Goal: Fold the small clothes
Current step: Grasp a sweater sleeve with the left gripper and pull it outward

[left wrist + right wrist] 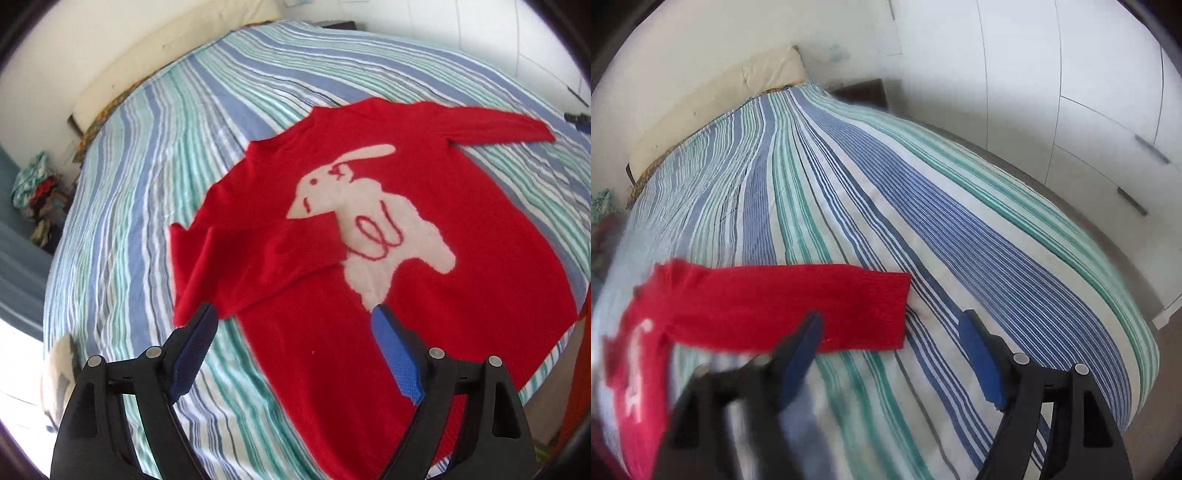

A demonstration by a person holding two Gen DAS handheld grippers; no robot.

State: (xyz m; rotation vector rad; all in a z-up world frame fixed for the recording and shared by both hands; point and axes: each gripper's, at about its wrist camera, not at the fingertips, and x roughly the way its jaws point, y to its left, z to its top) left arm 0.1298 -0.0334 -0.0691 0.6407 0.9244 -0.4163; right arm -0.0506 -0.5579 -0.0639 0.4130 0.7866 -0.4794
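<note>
A small red sweater (424, 266) with a white rabbit figure (373, 221) on its front lay spread flat on a bed covered by a blue, green and white striped bedspread (184, 147). In the left wrist view, one sleeve (258, 258) was already folded inward across the chest, its cuff touching the rabbit's head. The other sleeve (498, 125) stretched straight out to the side, flat on the bedspread and not yet folded. The body and hem lay open, with no lengthwise or crosswise fold made.

The left gripper (295, 314) hovered above the sweater's lower part, its blue-padded jaws spread wide with nothing between them. The right gripper (890, 321) hung just beside the outstretched sleeve's cuff end, jaws apart and empty; its left jaw was blurred but showed no cloth in its grasp.

Judging from this, the fold was at an early stage: one sleeve in, one sleeve to go, then the body to be doubled over. A pale headboard cushion (159, 55) stood at the far end of the bed, and a heap of other clothes (33, 184) lay beside the bed.
</note>
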